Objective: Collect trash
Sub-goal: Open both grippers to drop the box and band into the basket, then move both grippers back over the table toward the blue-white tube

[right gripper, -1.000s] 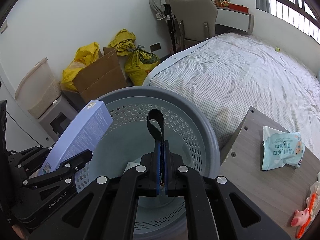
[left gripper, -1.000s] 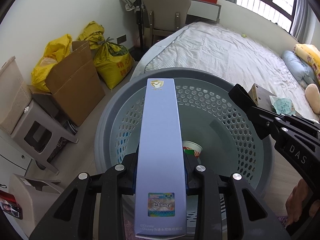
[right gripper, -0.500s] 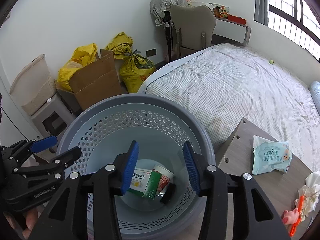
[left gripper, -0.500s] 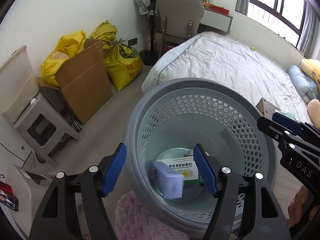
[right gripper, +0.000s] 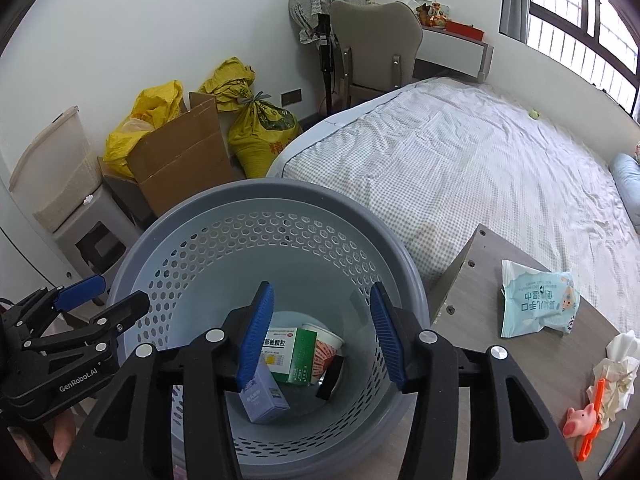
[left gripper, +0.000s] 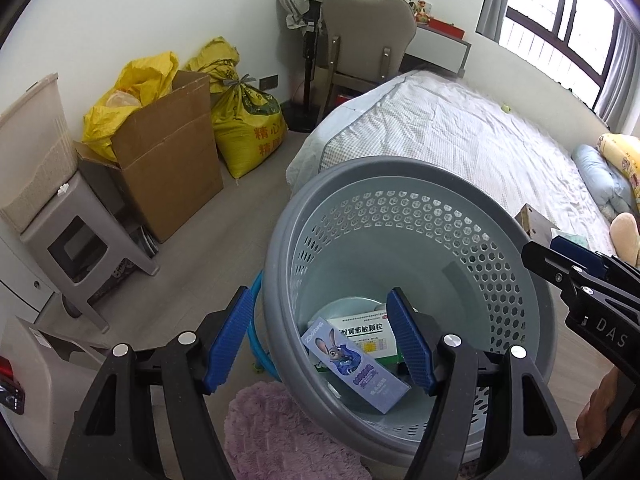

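Observation:
A grey perforated basket (left gripper: 400,176) (right gripper: 256,196) stands on the floor between bed and bedside table. Inside lie a lilac Disney box (left gripper: 356,364) (right gripper: 262,394), a green-and-white medicine box (left gripper: 366,330) (right gripper: 290,354), a paper cup (right gripper: 326,344) and a small black item (right gripper: 330,376). My left gripper (left gripper: 320,338) is open and empty above the basket's near rim. My right gripper (right gripper: 320,334) is open and empty above the basket. A light blue wipes packet (right gripper: 536,300), crumpled tissue (right gripper: 616,372), a pink pig toy (right gripper: 578,424) and an orange stick (right gripper: 592,420) lie on the wooden table (right gripper: 480,280).
A bed (left gripper: 460,136) lies behind the basket. A cardboard box (left gripper: 168,152), yellow sacks (left gripper: 244,120), a grey stool (left gripper: 80,240) and a chair (left gripper: 368,40) stand along the wall. A pink rug (left gripper: 280,440) lies by the basket.
My left gripper opened and the lilac box fell into the basket. My right gripper opened and the small black item dropped in. Both grippers have pulled back a little.

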`<state>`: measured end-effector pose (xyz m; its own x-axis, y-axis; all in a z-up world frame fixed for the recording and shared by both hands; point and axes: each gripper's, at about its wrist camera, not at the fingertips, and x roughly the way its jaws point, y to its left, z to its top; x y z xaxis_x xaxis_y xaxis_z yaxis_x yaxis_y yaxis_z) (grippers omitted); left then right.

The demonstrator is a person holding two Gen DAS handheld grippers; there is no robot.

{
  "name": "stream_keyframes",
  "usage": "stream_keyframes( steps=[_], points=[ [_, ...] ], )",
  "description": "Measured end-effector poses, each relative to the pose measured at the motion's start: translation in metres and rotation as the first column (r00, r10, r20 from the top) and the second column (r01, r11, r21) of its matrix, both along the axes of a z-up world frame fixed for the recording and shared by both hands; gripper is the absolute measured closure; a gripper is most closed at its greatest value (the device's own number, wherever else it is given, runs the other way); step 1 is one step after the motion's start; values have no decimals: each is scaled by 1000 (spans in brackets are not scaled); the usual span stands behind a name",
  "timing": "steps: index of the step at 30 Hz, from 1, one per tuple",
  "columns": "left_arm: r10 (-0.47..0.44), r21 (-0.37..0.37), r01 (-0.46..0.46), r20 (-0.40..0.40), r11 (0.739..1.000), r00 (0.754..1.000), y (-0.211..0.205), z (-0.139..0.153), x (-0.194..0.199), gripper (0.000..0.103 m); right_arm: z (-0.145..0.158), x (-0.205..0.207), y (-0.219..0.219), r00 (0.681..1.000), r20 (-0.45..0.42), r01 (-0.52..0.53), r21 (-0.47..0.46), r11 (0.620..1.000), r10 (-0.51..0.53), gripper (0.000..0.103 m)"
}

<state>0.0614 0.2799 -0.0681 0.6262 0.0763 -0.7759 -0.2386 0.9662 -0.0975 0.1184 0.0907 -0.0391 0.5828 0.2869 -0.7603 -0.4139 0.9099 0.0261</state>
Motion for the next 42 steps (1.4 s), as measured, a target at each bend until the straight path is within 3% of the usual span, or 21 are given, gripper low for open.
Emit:
stream_keyframes(
  steps=[21,42],
  points=[
    [-44,51,43,5,998,999,-33,22,-2,35,21,-20,-24,999,38,25,69,997,-27,51],
    [-180,126,172,51,977,982,-125,59,-21,31,40,-73,-121,983,98,143,125,982,-155,47]
  ],
)
